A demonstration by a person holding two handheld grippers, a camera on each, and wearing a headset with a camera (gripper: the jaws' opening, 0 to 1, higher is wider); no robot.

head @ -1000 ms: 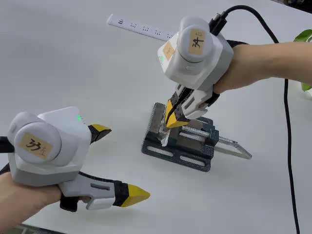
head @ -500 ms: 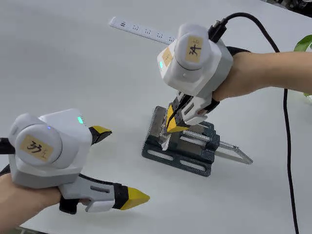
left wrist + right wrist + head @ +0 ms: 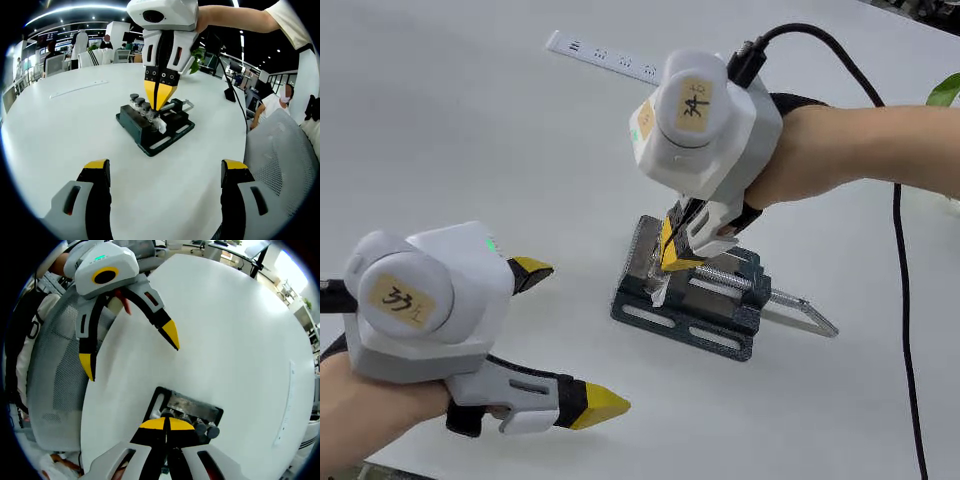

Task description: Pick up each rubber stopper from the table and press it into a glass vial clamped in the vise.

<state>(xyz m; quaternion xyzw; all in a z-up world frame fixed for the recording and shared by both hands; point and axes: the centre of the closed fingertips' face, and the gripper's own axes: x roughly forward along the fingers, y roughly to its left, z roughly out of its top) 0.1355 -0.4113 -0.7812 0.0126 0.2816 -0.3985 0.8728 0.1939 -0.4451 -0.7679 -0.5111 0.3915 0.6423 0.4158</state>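
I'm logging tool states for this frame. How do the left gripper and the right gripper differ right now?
The left gripper has its jaws wide apart; the right gripper has its jaws closed, tips together. The left gripper hovers over bare table, away from the vise; the right gripper points steeply down at the vials clamped in it. Both have white bodies and yellow-tipped jaws.

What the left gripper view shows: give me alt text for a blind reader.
The right gripper, yellow tips together, points down at a row of stoppered vials clamped in a dark vise on a white table. The left gripper holds its jaws wide apart in the foreground.
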